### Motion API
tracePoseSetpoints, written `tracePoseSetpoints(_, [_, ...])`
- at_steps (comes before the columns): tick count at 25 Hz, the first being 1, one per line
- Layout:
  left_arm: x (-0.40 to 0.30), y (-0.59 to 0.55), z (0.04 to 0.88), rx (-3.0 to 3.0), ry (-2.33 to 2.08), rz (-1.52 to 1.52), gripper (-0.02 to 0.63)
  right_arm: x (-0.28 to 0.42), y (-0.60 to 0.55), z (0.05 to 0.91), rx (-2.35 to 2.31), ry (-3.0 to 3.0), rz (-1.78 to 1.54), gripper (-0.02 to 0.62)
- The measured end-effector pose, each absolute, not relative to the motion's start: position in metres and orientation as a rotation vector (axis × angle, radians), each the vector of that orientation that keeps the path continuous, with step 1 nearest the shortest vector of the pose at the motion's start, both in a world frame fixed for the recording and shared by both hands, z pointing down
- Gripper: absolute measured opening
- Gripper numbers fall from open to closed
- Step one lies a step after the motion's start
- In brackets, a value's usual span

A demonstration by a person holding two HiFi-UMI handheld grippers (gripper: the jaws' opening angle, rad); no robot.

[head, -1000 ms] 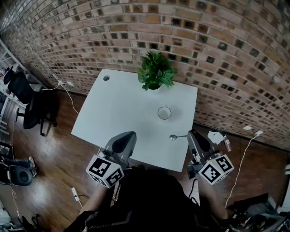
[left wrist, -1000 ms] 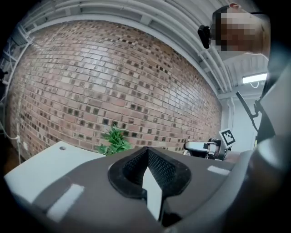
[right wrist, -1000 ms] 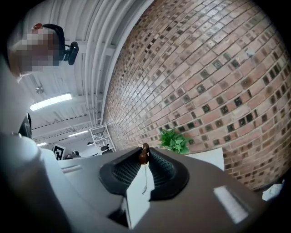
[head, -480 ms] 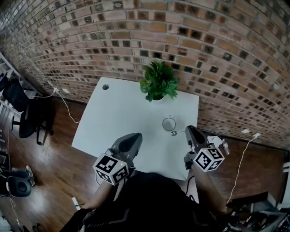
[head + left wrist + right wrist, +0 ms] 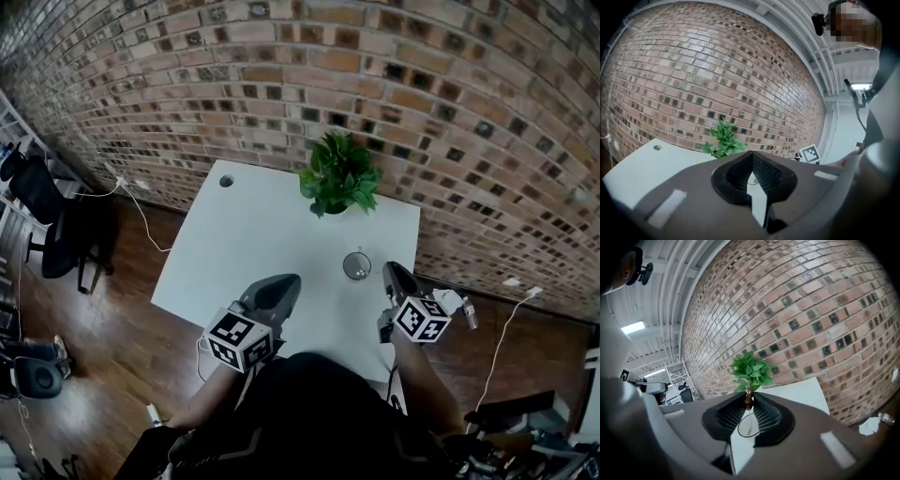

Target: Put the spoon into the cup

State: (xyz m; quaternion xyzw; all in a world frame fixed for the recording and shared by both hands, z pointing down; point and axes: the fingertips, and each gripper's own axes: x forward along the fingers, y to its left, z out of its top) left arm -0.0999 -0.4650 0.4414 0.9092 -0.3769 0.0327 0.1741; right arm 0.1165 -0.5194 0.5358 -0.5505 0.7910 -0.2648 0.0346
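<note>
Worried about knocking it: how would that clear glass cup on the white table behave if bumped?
The clear glass cup looks thin and see-through, so probably light and breakable. On the smooth white table it would likely slide.

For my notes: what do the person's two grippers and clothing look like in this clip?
Both the left gripper and the right gripper have smooth grey tapered shells, black ribbed pads and small pale rectangular patches. Each carries a white cube printed with black square markers. The person wears a dark top.
</note>
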Motion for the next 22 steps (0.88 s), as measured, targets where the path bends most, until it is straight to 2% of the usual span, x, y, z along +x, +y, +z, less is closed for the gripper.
tracePoseSetpoints(22, [-0.117, -0.471, 0.447, 2.492, -1.203, 0.117, -0.008, 0.104, -0.554, 0.598, -1.724, 2.5, -0.969, 0.057])
